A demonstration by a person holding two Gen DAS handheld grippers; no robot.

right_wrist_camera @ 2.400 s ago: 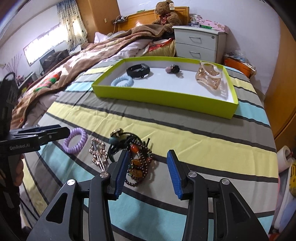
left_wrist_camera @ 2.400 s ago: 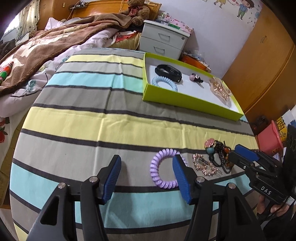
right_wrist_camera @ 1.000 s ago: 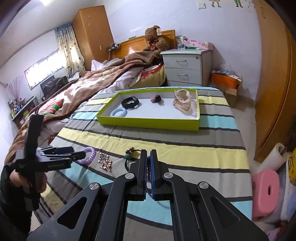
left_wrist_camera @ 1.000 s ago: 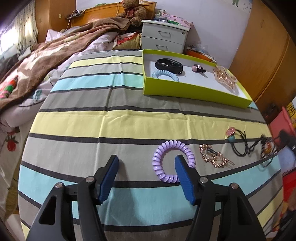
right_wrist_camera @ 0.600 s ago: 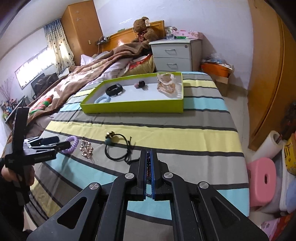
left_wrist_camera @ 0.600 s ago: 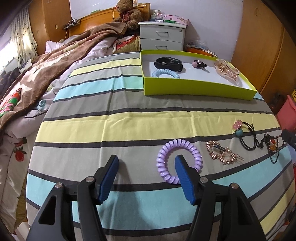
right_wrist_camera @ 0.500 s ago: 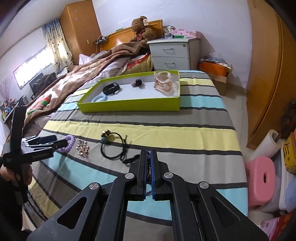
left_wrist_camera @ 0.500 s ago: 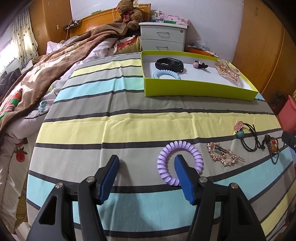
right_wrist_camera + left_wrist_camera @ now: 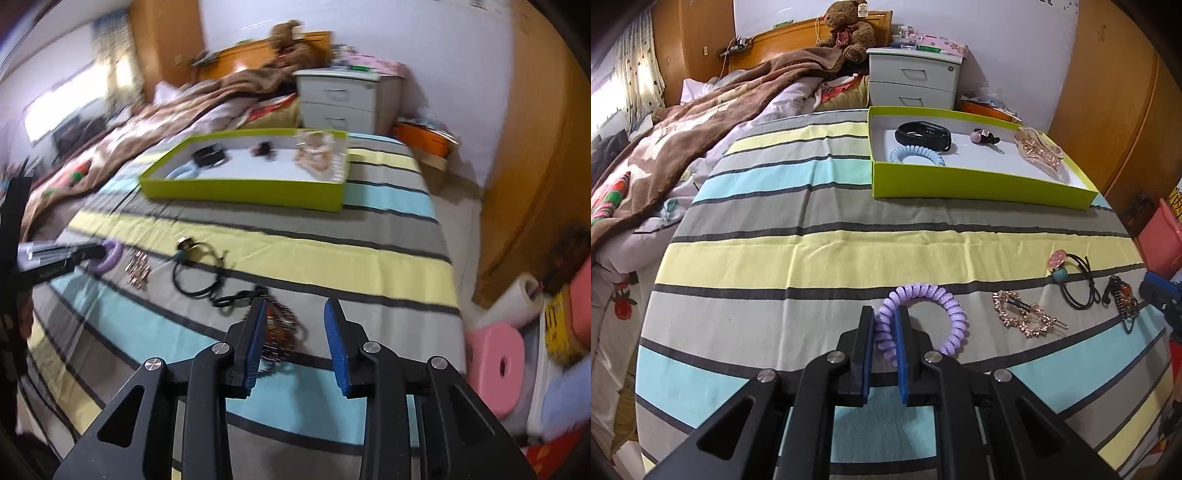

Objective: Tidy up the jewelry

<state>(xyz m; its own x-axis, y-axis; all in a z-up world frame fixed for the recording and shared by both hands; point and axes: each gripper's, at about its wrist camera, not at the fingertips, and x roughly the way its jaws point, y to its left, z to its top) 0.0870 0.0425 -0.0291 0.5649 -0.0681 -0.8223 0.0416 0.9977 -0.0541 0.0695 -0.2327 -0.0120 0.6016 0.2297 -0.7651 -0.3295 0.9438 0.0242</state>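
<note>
- Left gripper point(image 9: 884, 325) squeezed tight on the near-left side of the purple coil hair tie point(image 9: 923, 317) — jaws just closed, blue pads pressing the coil from both sides.
- Rest of the purple ring lying flat on the striped bedspread point(image 9: 775, 258), on a grey stripe.
- Right gripper point(image 9: 293, 332) with jaws apart, just opened — nothing pinched.
- Beaded bracelet point(image 9: 279, 328) lying on the cover between the blue pads, close to the left one; touching or not, cannot tell, since this view is blurry.
- Gold sparkly hair clip point(image 9: 1023, 317) just to the right of the purple tie, not touching it.
- Black hair elastic point(image 9: 1075, 280) with a pink charm and a teal bead further right, beside the bracelet.
- Green box point(image 9: 979, 188) far up the bed, white inside.
- In the box: black band point(image 9: 923, 134), blue coil tie point(image 9: 916, 157) just in front of it, small pink-and-black piece point(image 9: 984, 136) in the middle, clear pinkish claw clip point(image 9: 1039, 151) at the right end.
- Brown teddy bear point(image 9: 847, 29) at the headboard, white drawers point(image 9: 912, 79) behind the box.
</note>
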